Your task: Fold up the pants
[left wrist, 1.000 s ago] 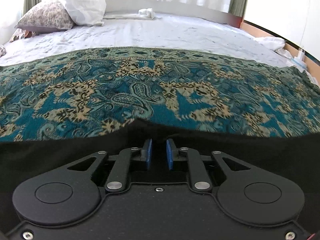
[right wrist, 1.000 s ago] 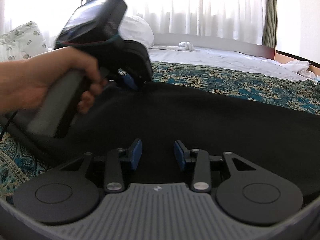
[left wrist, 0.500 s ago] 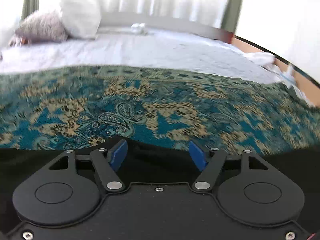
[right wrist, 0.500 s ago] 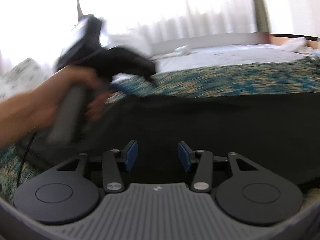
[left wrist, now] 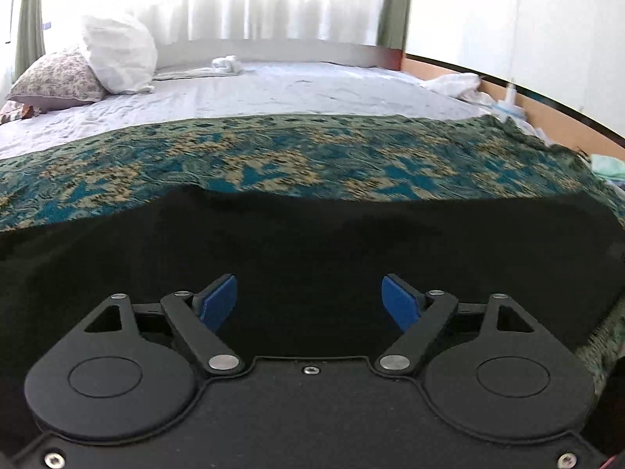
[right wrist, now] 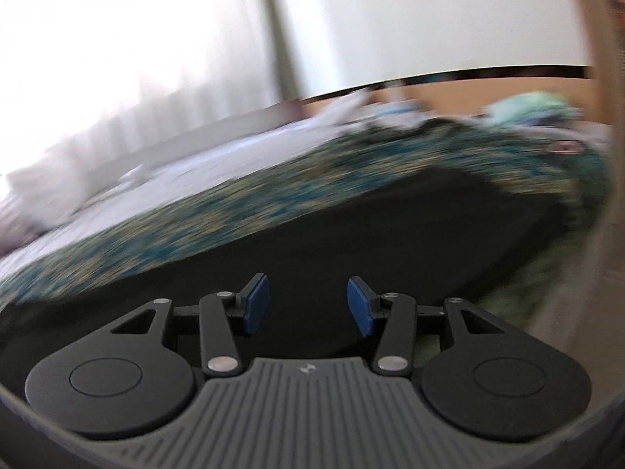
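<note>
Pants [left wrist: 312, 242], black, lie spread flat on the teal patterned blanket [left wrist: 312, 156] that covers the near part of the bed, with the white sheet [left wrist: 293, 90] and 2 pillows [left wrist: 117, 52] beyond. The left gripper [left wrist: 308, 303] has just been opening and stands released above the cloth, nothing between its blue pads. The right gripper [right wrist: 308, 305] is released too, over the pants, its view blurred.

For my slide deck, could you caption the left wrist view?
Open left gripper above black pants spread on a teal paisley bedspread, white pillow beyond.
</note>
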Demonstrator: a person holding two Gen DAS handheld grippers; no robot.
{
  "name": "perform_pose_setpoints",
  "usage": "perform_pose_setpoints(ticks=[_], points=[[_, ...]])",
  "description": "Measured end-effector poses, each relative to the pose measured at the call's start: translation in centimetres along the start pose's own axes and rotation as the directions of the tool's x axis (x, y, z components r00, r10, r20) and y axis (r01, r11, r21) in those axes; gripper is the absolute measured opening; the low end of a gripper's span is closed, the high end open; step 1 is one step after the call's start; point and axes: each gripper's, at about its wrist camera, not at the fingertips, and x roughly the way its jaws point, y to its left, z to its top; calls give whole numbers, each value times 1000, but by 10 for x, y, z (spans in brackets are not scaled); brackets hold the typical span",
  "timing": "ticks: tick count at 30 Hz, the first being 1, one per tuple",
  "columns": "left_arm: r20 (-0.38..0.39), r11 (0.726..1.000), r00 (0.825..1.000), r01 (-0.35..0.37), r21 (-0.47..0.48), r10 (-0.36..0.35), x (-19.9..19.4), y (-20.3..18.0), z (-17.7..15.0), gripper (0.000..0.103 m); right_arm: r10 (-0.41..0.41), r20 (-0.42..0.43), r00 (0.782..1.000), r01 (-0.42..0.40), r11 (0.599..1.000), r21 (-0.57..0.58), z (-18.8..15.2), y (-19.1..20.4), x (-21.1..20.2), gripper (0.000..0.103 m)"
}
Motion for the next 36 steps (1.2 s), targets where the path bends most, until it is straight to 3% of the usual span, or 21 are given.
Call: perform_pose_setpoints(ticks=[7,11,15,18,24,29,36], points=[[-15,999,999,52,9,-52,-1,-38,-8,85,-177,71,982,160,968,191,10,-72,4,73],[-13,996,997,82,35,-82,2,-70,-7,88,-198,61,978,172,941,291,16,-90,17,80],[-7,991,994,112,70,-112,5,-100,-8,90,-285,24,958,259,900,350,19,-98,32,81],[-12,987,993,118,105,-118,9,-120,-11,90,-288,19,957,256,879,401,19,-109,40,83],[-39,981,992,125,151,-120,15,-140,-19,92,-267,31,963,234,889,394,22,-115,52,83],[-77,979,992,108,175,-96,24,-147,-31,93,-238,80,968,193,909,369,23,-110,45,76],[-65,983,993,106,149,-97,27,-144,-37,97,-203,107,973,150,915,376,22,-112,41,63]])
